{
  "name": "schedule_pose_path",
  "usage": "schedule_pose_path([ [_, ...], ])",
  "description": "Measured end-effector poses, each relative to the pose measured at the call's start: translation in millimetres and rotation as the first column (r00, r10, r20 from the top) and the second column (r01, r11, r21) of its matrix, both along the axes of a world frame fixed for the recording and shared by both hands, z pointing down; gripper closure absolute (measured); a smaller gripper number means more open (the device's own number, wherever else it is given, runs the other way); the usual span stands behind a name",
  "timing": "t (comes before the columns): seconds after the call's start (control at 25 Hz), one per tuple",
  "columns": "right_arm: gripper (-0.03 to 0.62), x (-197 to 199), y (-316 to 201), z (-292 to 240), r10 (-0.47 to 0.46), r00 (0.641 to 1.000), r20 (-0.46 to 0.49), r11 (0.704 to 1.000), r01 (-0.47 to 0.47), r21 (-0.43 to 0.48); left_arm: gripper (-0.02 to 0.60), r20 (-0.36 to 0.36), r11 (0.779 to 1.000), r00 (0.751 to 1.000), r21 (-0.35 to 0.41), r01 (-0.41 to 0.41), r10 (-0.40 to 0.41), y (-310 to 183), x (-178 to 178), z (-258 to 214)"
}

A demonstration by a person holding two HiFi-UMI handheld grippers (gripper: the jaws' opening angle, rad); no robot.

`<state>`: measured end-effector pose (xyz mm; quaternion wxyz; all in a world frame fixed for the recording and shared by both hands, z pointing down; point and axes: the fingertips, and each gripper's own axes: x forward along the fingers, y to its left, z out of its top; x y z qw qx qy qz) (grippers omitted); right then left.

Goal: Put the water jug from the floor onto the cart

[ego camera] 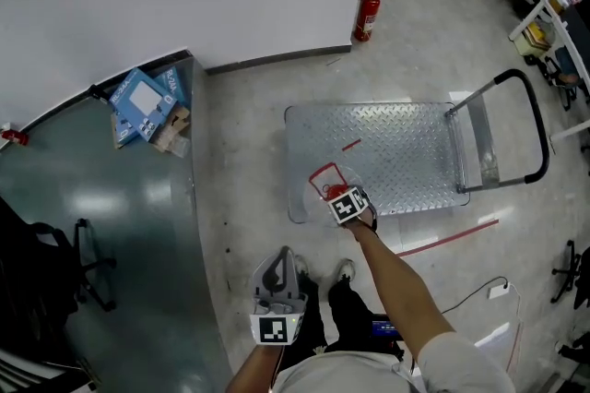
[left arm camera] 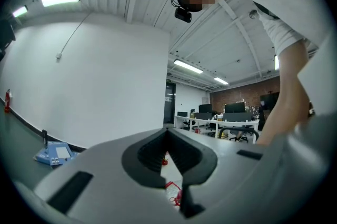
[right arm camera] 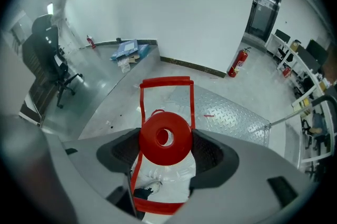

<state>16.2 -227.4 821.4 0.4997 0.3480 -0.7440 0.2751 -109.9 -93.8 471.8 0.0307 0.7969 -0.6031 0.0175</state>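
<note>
The water jug (ego camera: 324, 182) is clear plastic in a red carrying frame, with a round red cap (right arm camera: 165, 139). My right gripper (ego camera: 350, 206) is shut on that cap and neck, and the red frame (right arm camera: 166, 81) rises ahead of the jaws. In the head view the jug is over the near left corner of the steel cart (ego camera: 406, 151); I cannot tell whether it rests on the deck. My left gripper (ego camera: 279, 283) is held close to my body, apart from the jug, pointing up towards the ceiling. The left gripper (left arm camera: 171, 157) is shut and holds nothing.
The cart's push handle (ego camera: 536, 128) stands at its right end. A red fire extinguisher (ego camera: 367, 14) stands by the white wall. Blue boxes (ego camera: 144, 101) lie at the left; a black office chair (ego camera: 85, 267) is nearer. Red tape (ego camera: 449, 238) and a cable (ego camera: 479, 291) mark the floor.
</note>
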Motion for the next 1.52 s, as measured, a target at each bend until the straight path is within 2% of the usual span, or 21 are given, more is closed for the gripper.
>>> schedule_pose_path([
  [0.16, 0.295, -10, -21, -4, 0.004, 1.0, 0.005, 1.0, -0.004, 0.005, 0.578, -0.023, 1.0, 1.0, -0.02, 0.017, -0.017, -10, -7, 11],
  [0.32, 0.295, -6, -9, -1, -0.008, 1.0, 0.001, 1.0, 0.008, -0.012, 0.578, -0.057, 0.999, 0.998, -0.024, 0.026, -0.028, -17, -6, 12],
  [0.92, 0.295, 0, 11, -2, -0.021, 1.0, 0.003, 0.998, 0.021, 0.051, 0.578, -0.049, 0.999, 0.999, -0.035, -0.002, 0.0, -9, -2, 16],
  [1.12, 0.295, 1, 6, -15, -0.019, 1.0, 0.011, 0.996, 0.018, 0.085, 0.578, -0.053, 1.0, 0.999, -0.019, -0.007, 0.006, -8, 0, 13],
  [1.28, 0.296, 9, 5, -50, 0.023, 0.998, 0.058, 0.99, -0.031, 0.136, 0.578, -0.065, 1.0, 0.998, -0.006, -0.002, 0.001, -13, 0, 7],
  [1.36, 0.31, 18, 4, -86, 0.057, 0.993, 0.105, 0.971, -0.079, 0.225, 0.578, -0.059, 1.0, 0.998, 0.028, -0.003, 0.005, -15, 0, -2],
  [1.44, 0.461, 33, 2, -132, 0.093, 0.984, 0.153, 0.923, -0.143, 0.358, 0.578, -0.055, 0.998, 0.998, 0.06, -0.013, 0.017, -18, 4, -14],
  [1.52, 0.539, 47, 6, -184, 0.12, 0.967, 0.226, 0.854, -0.217, 0.472, 0.578, -0.057, 0.997, 0.998, 0.067, -0.029, 0.032, -18, 10, -26],
])
